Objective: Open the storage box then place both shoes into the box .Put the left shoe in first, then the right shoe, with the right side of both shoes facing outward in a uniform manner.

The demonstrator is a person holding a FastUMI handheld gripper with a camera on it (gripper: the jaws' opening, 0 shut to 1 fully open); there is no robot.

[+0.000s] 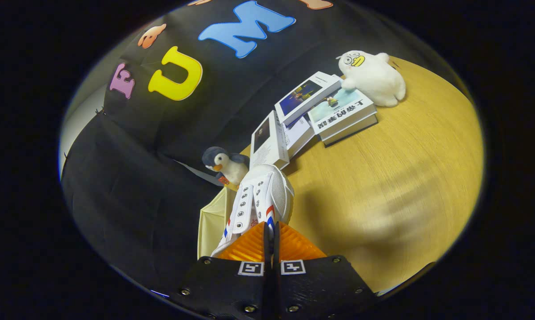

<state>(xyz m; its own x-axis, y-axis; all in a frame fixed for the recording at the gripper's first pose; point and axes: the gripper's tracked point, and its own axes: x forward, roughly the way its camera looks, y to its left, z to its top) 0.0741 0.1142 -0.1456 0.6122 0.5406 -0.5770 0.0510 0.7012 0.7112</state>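
The gripper point(269, 231) has its fingers pinched together on a white shoe point(261, 198), lifted above the wooden table point(383, 178). A pale box edge point(209, 222) sits just beside it. Best to keep the grip firm and lower slowly.

My gripper point(270, 233) has its ribbed plastic fingers pinched on the shoe point(261, 200), white mesh with smooth leather-look lace panels and metal eyelets. Tabletop point(383, 186) is matt wood grain. At 12 o'clock, glossy paper books point(338, 113); at 1 o'clock, a fuzzy plush duck point(374, 78).
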